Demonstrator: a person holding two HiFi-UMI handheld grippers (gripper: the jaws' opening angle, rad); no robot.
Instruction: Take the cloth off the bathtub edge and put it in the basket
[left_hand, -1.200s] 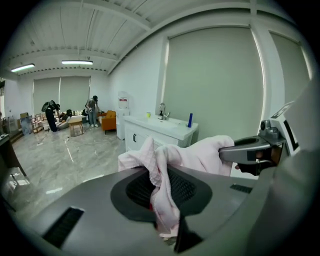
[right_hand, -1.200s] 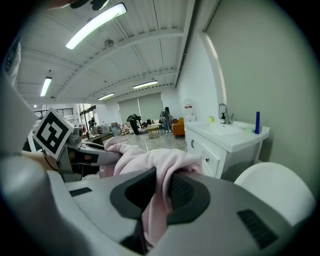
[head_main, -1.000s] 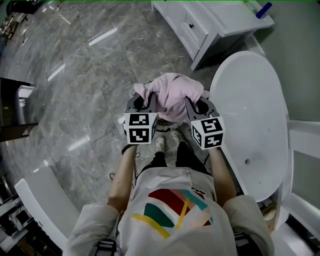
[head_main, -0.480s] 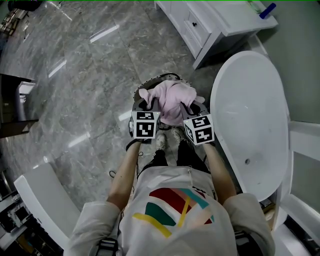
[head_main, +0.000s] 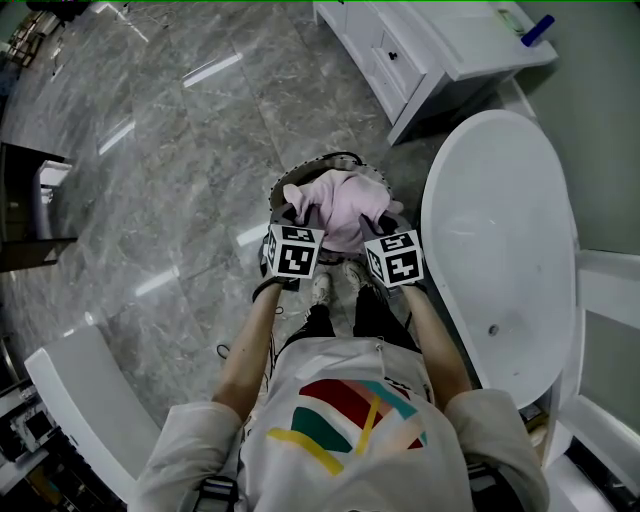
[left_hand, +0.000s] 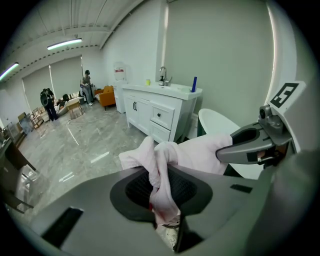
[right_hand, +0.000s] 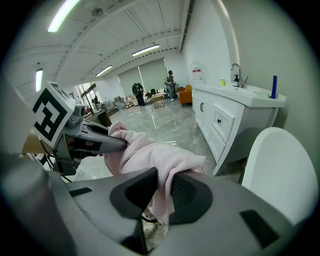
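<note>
In the head view the pink cloth (head_main: 340, 203) hangs bunched between my two grippers, right over a round dark-rimmed basket (head_main: 344, 157) on the grey floor. My left gripper (head_main: 292, 212) is shut on the cloth's left end, my right gripper (head_main: 379, 220) on its right end. In the left gripper view the cloth (left_hand: 162, 165) is pinched between the black pads of the left gripper (left_hand: 161, 192), with the right gripper (left_hand: 250, 145) opposite. In the right gripper view a fold of cloth (right_hand: 150, 155) runs down between the pads of the right gripper (right_hand: 162, 187). Most of the basket is hidden under the cloth.
The white bathtub (head_main: 500, 230) stands close on the right. A white vanity cabinet (head_main: 420, 45) is beyond it. A dark piece of furniture (head_main: 30, 200) sits at the left, a white fixture (head_main: 80, 400) at the lower left. The person's shoes (head_main: 320, 288) are just behind the basket.
Both grippers, still holding the cloth, have moved down and forward, closer together. The cloth now hangs lower and covers the basket.
</note>
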